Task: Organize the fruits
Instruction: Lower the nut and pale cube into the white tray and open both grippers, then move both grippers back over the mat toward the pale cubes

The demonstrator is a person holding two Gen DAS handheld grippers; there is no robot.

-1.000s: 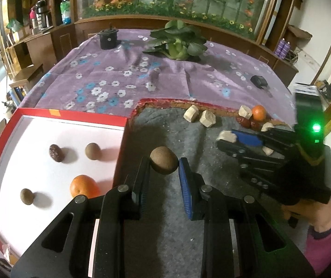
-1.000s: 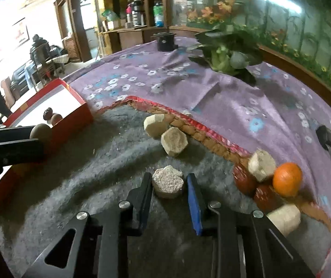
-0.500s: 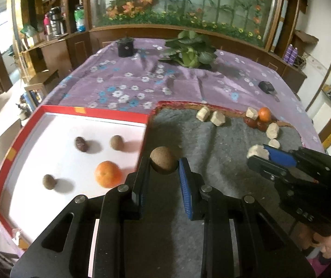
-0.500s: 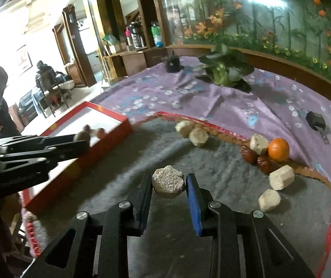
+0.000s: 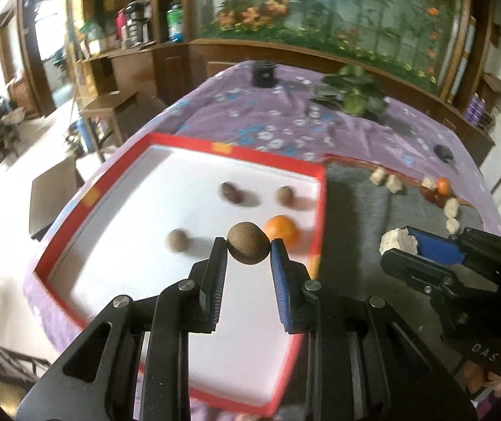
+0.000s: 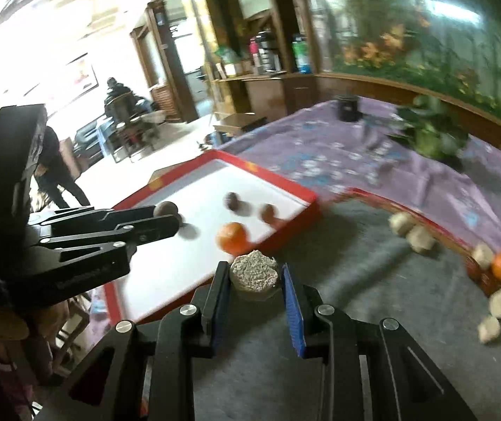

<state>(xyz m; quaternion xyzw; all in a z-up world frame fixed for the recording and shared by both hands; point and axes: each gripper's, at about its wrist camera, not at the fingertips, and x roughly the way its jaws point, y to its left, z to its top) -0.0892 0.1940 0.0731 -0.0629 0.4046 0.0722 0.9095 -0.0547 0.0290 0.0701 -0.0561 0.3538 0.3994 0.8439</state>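
Left gripper [image 5: 248, 247] clamped on a round brown fruit [image 5: 248, 243], held above the red-rimmed white tray [image 5: 152, 189]; right gripper [image 6: 254, 275] pinching a pale grainy block [image 6: 254, 273], perhaps a rice cake, over the grey felt mat [image 6: 373, 273].

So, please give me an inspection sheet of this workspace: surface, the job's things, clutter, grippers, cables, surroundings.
Surface: grey felt mat on a purple flowered cloth.
Job's things: red-rimmed white tray holding an orange and three small brown fruits; more fruits and pale blocks along the mat's far edge.
Clutter: leafy plant, black cup.
Grippers: left gripper shut on a round brown fruit above the tray; right gripper shut on a pale grainy block.
Cables: nothing seen.
Surroundings: wooden cabinets, an aquarium, people in the background.
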